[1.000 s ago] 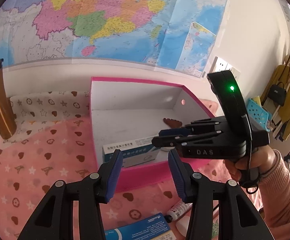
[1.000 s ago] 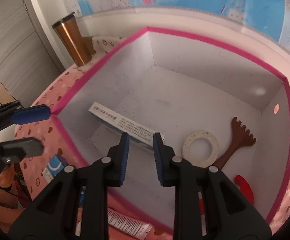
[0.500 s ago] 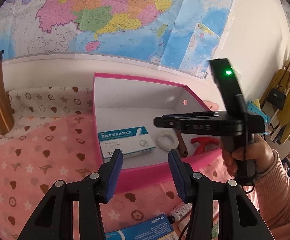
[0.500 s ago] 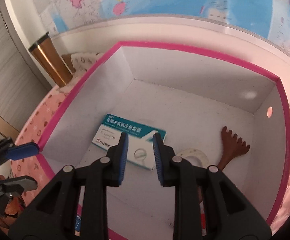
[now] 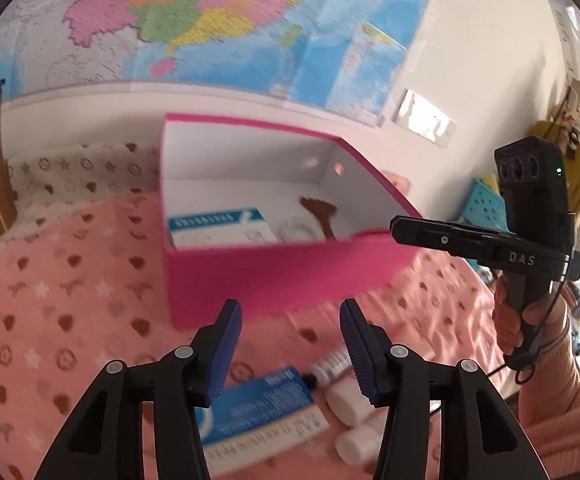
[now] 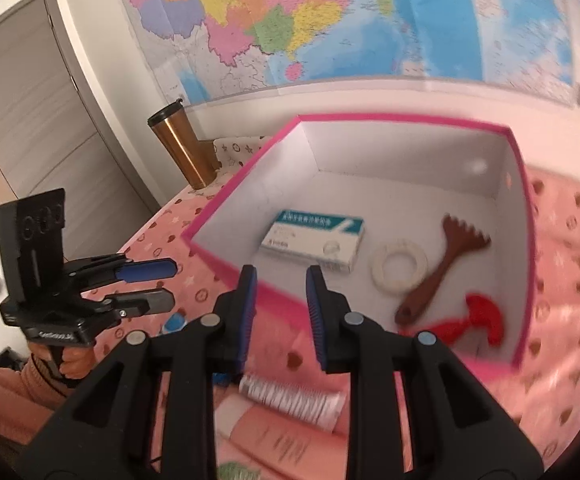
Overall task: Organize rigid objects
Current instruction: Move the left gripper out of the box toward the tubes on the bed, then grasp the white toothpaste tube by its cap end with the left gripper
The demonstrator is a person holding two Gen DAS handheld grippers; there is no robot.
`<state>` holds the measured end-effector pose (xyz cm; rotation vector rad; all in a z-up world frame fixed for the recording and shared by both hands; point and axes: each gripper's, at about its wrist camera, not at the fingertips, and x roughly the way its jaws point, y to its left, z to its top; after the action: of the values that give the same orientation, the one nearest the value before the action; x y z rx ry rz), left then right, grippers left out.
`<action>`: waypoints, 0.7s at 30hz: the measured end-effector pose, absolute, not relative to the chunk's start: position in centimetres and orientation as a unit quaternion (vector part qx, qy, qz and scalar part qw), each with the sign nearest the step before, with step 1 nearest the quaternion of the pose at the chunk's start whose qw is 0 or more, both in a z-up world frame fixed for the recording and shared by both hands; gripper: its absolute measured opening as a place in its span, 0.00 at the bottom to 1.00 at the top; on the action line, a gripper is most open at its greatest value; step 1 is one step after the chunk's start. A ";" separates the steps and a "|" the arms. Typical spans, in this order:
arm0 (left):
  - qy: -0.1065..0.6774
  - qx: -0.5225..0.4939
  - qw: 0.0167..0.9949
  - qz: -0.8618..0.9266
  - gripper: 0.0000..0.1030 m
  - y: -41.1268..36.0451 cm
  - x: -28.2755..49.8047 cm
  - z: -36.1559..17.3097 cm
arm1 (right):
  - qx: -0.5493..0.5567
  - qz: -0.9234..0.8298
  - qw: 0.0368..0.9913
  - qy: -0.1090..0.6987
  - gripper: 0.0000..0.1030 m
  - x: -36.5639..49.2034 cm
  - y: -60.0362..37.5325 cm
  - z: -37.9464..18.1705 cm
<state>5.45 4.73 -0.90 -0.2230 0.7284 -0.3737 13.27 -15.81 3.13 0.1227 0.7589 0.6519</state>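
At centre frame the box (image 6: 226, 196) is hot pink outside and white inside. In it lie a white-and-teal carton (image 6: 315, 237), a cream tape ring (image 6: 399, 264), a brown rake (image 6: 446, 260) and a red toy (image 6: 478, 318). The cloth (image 5: 70, 292) is salmon pink with brown hearts and white stars. At upper left stands a copper tumbler (image 6: 182, 146) with a black lid; a many-coloured map (image 6: 330, 16) fills the top.

Both grippers are black plastic with 2 ribbed blue finger pads and silver screws. The right gripper (image 5: 406, 230), beside the pink box (image 5: 274, 276), bears white "DAS" lettering, a green light, a thin black cable; its hand's sleeve (image 5: 562, 412) is peach ribbed knit.
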 end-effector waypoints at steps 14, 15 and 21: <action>0.426 -0.116 0.863 -0.246 0.51 -0.9 5.3 -5.2 | 0.102 0.265 0.838 0.465 0.30 11.3 -18.9 -5.6; 0.432 -0.116 0.861 -0.242 0.51 -1.1 5.4 -5.6 | 0.102 0.266 0.836 0.468 0.30 11.4 -18.8 -5.9; 0.460 -0.136 0.850 -0.218 0.51 -0.1 5.6 -6.8 | 0.087 0.275 0.828 0.480 0.31 11.0 -18.5 -6.9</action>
<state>5.62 -0.10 -6.79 -0.2857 0.9681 -0.4601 11.04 -18.45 -6.89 0.1855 1.0200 0.5837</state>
